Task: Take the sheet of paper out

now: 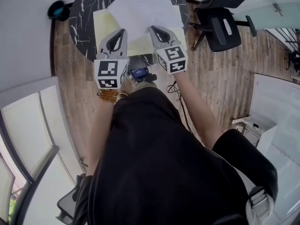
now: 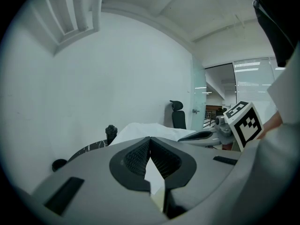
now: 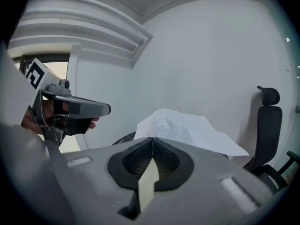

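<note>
While a large white sheet of paper [image 1: 140, 8] is spread over a pale yellow folder [image 1: 104, 25] on the round black marble table [image 1: 80, 29], both are gripped at the table's near edge. The left gripper [image 1: 123, 31] is clamped on the white sheet, and the right gripper [image 1: 151, 29] is clamped on a pale yellow edge.
</note>
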Action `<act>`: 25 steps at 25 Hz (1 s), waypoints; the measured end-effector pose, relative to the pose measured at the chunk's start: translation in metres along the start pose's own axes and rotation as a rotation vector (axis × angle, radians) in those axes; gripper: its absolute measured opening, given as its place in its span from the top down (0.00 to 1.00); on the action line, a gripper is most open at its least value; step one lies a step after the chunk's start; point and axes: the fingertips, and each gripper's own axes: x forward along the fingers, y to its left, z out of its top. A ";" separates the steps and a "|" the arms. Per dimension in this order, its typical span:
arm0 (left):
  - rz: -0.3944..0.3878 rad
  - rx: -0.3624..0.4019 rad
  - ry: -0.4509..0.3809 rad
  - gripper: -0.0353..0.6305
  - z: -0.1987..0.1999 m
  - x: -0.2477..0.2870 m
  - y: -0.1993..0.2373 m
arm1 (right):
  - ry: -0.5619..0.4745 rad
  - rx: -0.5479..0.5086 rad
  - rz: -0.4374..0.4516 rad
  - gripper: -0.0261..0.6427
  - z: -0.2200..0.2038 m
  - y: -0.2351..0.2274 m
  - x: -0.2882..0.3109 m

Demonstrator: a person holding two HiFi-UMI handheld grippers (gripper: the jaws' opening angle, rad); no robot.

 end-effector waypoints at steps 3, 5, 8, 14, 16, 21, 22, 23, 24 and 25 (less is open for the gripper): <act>0.012 0.008 -0.016 0.95 0.006 -0.001 0.002 | -0.048 -0.012 -0.005 0.96 0.020 0.004 -0.006; 0.017 0.017 -0.023 0.95 0.010 -0.001 0.003 | -0.073 -0.012 -0.009 0.96 0.031 0.006 -0.009; 0.030 0.028 -0.031 0.95 0.013 0.000 0.003 | -0.123 -0.022 -0.024 0.96 0.048 0.006 -0.016; 0.072 0.048 -0.083 0.95 0.034 -0.003 0.011 | -0.202 -0.130 -0.051 0.96 0.076 0.016 -0.029; 0.077 0.063 -0.090 0.95 0.041 -0.004 0.009 | -0.230 -0.151 -0.050 0.96 0.088 0.020 -0.034; 0.084 0.067 -0.113 0.95 0.046 -0.009 0.007 | -0.302 -0.133 -0.071 0.96 0.113 0.024 -0.049; 0.084 0.070 -0.116 0.95 0.046 -0.010 0.007 | -0.321 -0.132 -0.077 0.96 0.118 0.025 -0.051; 0.084 0.074 -0.117 0.95 0.047 -0.011 0.007 | -0.333 -0.136 -0.083 0.96 0.122 0.026 -0.054; 0.085 0.078 -0.119 0.95 0.047 -0.012 0.006 | -0.337 -0.142 -0.086 0.96 0.125 0.027 -0.055; 0.084 0.083 -0.120 0.95 0.048 -0.012 0.005 | -0.337 -0.153 -0.088 0.96 0.127 0.028 -0.057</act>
